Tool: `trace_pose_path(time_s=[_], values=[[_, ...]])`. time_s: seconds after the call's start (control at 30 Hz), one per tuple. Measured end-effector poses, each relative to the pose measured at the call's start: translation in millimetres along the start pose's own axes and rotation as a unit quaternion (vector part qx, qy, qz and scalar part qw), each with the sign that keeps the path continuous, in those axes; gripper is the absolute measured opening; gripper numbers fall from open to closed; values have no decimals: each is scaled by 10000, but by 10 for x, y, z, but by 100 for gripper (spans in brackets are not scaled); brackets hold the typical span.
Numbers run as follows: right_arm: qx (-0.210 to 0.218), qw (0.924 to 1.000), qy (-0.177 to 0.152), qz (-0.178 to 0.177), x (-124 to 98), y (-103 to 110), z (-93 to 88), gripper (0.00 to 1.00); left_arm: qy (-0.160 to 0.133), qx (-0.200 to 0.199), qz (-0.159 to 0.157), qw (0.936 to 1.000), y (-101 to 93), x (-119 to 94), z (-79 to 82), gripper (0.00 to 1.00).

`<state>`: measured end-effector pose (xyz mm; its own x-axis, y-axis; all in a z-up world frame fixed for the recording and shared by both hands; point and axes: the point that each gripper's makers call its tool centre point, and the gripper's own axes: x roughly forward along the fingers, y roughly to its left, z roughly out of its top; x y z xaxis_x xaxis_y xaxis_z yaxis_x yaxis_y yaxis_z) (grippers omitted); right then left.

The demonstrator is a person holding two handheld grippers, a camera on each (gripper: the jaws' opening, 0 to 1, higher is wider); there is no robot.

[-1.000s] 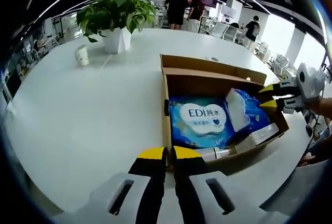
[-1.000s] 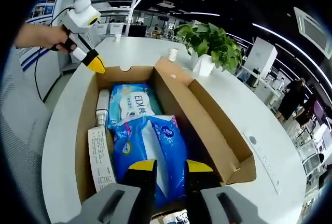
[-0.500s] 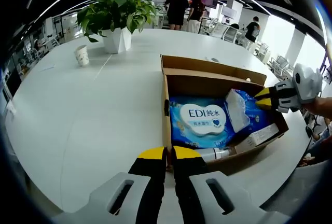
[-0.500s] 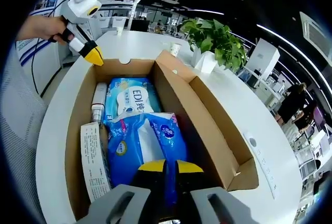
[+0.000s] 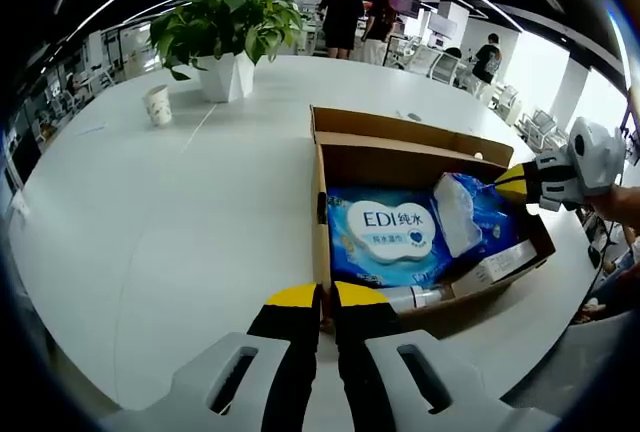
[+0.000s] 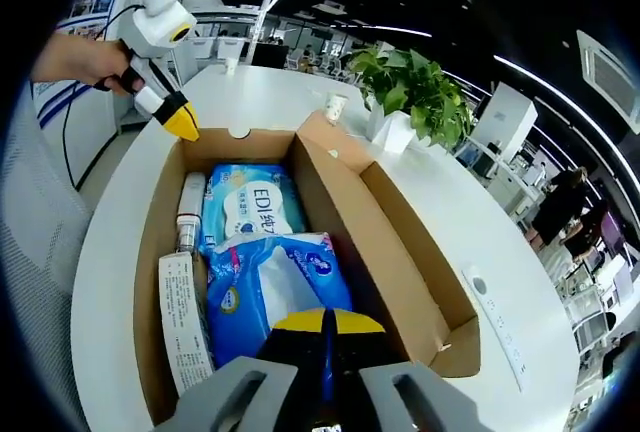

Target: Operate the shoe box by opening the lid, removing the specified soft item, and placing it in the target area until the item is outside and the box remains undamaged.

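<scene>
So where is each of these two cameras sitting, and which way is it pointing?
Left gripper view: rides the left gripper, held at one end of the open shoe box, looking along the white table toward a potted plant; its own shut jaws rise at the bottom.
Right gripper view: rides the right gripper at the opposite end, looking down into the box at the blue tissue pack its jaws pinch; a hand shows, holding the left gripper.
Shared: box, EDI wipes pack, plant, paper cup.

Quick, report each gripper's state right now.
Left gripper: shut, holding nothing, poised at the near edge of the open brown cardboard box.
Right gripper: shut on the soft blue tissue pack inside the box.
</scene>
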<state>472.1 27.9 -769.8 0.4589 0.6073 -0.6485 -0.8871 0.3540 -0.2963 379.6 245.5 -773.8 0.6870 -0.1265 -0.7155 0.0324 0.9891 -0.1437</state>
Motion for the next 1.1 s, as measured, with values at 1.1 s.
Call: trace_pose_path(time_s=[1.1], values=[[-262,9984,-502,-27,-225,73,475,0,-20,-10,-30,10000,1,29,-4,2]])
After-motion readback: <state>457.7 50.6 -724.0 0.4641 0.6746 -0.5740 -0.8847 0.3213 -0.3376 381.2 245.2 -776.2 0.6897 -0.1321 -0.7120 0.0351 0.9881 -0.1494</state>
